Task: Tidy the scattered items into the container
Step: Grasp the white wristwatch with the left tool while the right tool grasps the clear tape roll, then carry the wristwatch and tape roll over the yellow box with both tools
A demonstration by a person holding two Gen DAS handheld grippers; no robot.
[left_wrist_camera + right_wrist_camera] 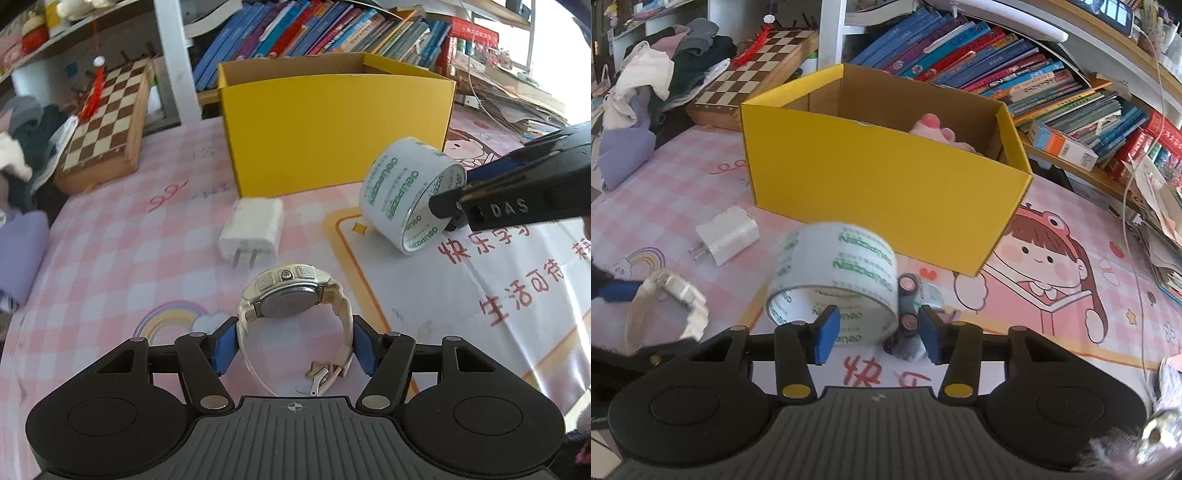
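Note:
A white wristwatch (284, 295) stands on the pink checked mat. My left gripper (294, 347) is shut on it, with a blue pad pressing each side of the strap. A roll of clear tape (834, 273) with green print stands just right of it, blurred. My right gripper (878, 334) straddles the roll's wall: one pad sits in the core, the other outside with a small gap, so it reads as open. A small black piece with two coppery discs (907, 304) sits in that gap. The yellow cardboard box (879, 177) stands behind, with a pink soft thing (938, 131) inside.
A white plug charger (255, 227) lies between the watch and the box. A chessboard (107, 118) and a heap of clothes (665, 74) are at the back left. Rows of books (997, 74) fill the shelf behind, and a stack of papers (517, 99) sits at the right.

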